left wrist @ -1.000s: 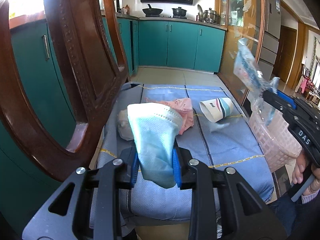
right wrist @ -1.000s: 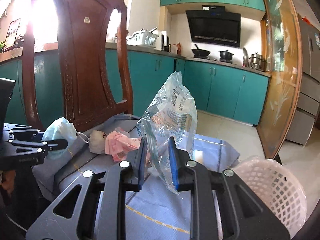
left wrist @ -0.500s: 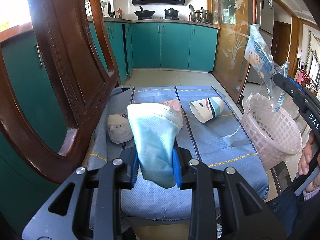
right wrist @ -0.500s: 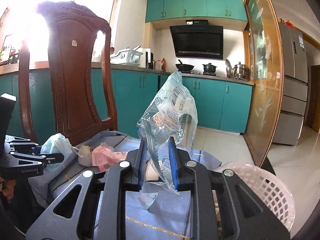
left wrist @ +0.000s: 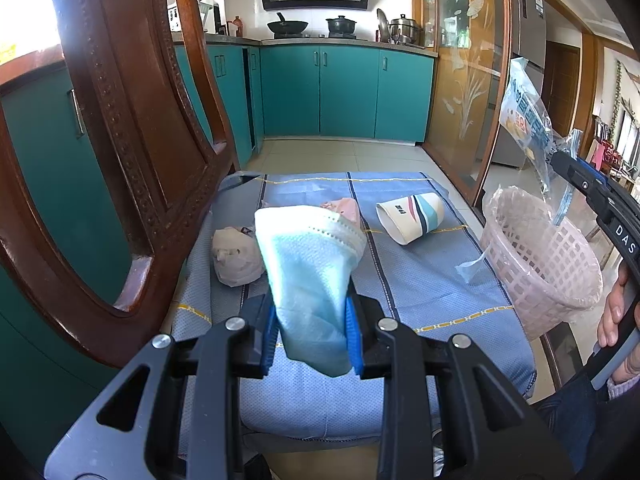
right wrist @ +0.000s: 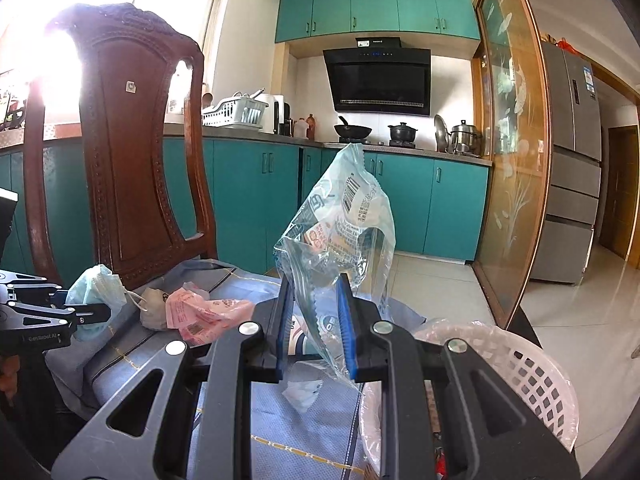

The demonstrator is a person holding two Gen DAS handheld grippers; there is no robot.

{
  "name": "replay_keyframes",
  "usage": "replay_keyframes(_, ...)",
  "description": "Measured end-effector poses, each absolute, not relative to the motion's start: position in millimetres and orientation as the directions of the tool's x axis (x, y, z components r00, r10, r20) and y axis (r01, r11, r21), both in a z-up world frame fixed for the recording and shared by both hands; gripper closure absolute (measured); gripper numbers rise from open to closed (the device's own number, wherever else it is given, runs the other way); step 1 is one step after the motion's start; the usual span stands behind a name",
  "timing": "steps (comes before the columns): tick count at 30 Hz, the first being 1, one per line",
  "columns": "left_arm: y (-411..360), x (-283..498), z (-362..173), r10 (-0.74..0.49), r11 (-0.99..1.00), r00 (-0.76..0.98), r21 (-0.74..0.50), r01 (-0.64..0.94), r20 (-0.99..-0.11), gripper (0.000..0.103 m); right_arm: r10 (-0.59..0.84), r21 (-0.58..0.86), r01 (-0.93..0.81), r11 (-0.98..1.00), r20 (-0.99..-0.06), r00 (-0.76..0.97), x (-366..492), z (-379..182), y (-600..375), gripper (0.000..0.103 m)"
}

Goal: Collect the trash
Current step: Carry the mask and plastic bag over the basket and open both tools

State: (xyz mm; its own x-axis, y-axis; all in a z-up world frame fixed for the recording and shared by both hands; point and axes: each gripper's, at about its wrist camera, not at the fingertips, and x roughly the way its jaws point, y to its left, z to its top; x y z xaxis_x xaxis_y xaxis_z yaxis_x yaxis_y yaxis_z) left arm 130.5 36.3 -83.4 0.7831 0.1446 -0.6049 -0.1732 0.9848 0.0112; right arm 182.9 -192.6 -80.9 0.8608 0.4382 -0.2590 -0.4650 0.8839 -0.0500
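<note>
Two grippers carry trash here: our left gripper (left wrist: 311,332) has its jaws clamped on a blue face mask (left wrist: 308,268) at lower centre of the left wrist view, and our right gripper (right wrist: 314,328) pinches a clear plastic bag (right wrist: 340,224), held above the pink basket (left wrist: 540,264) at the right edge. A paper cup (left wrist: 412,216), a pink wrapper (right wrist: 200,312) and a crumpled wad (left wrist: 234,256) lie on the blue cloth (left wrist: 420,280) mid-frame.
</note>
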Motion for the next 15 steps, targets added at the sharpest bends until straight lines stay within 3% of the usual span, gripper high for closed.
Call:
replay_keyframes(10,32.8,131.0,-77.7,0.131,0.987,0.793,0.003,-0.16,-0.595,0.074,0.364,-0.079,-0.394,0.916,-0.251,0.897,183.8,-80.8,-203.3,0.081)
replay_keyframes(15,27.9,137.6,-59.4,0.039,0.994,0.82,-0.06,-0.089,-0.571,0.074,0.288,-0.03,-0.303,0.953,-0.228,0.93,190.6,-72.9,-246.3,0.081)
